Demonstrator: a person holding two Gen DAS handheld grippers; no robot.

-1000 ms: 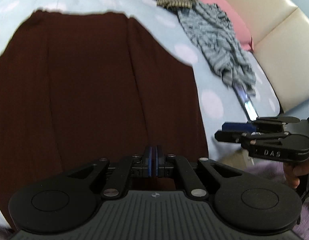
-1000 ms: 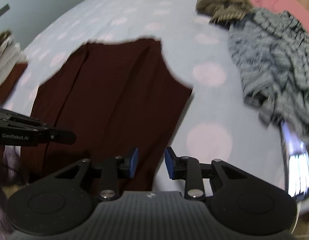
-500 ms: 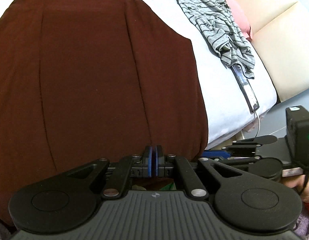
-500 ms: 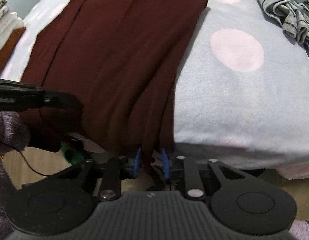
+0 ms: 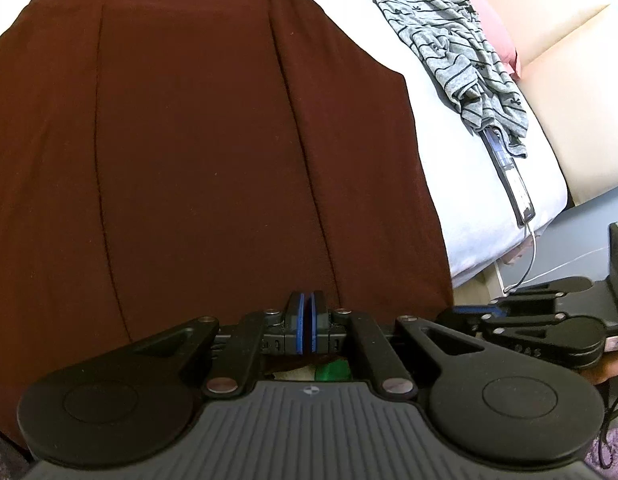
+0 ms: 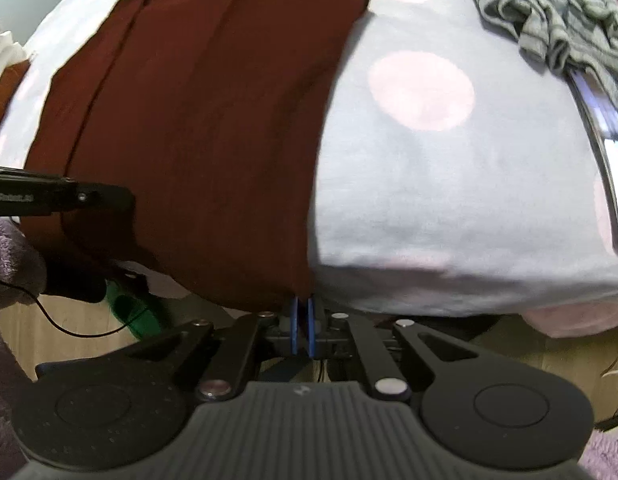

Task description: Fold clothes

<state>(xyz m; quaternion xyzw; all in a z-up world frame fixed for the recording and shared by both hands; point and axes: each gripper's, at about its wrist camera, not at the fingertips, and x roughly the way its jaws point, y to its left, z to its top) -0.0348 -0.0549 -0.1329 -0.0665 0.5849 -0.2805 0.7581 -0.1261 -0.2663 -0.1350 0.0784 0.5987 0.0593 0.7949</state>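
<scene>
A dark maroon garment [image 5: 213,152] lies spread flat on the bed, its near hem hanging over the bed's front edge; it also shows in the right wrist view [image 6: 213,120]. My left gripper [image 5: 306,320] is shut on the near hem around its middle. My right gripper [image 6: 302,322] is shut on the hem's right corner at the bed edge. The right gripper shows low at the right of the left wrist view [image 5: 521,320]. The left gripper shows at the left of the right wrist view [image 6: 69,198].
A grey striped garment [image 5: 453,40] lies crumpled at the bed's far right, over a phone [image 5: 513,176] with a cable. A pink pillow [image 5: 489,12] and cream headboard [image 5: 557,60] lie beyond. The polka-dot sheet [image 6: 429,152] is bare right of the maroon garment. Folded clothes [image 6: 5,52] sit far left.
Both grippers dropped to the bed's near edge. The right gripper went from open to shut on the maroon hem's corner. The left gripper stayed shut.
</scene>
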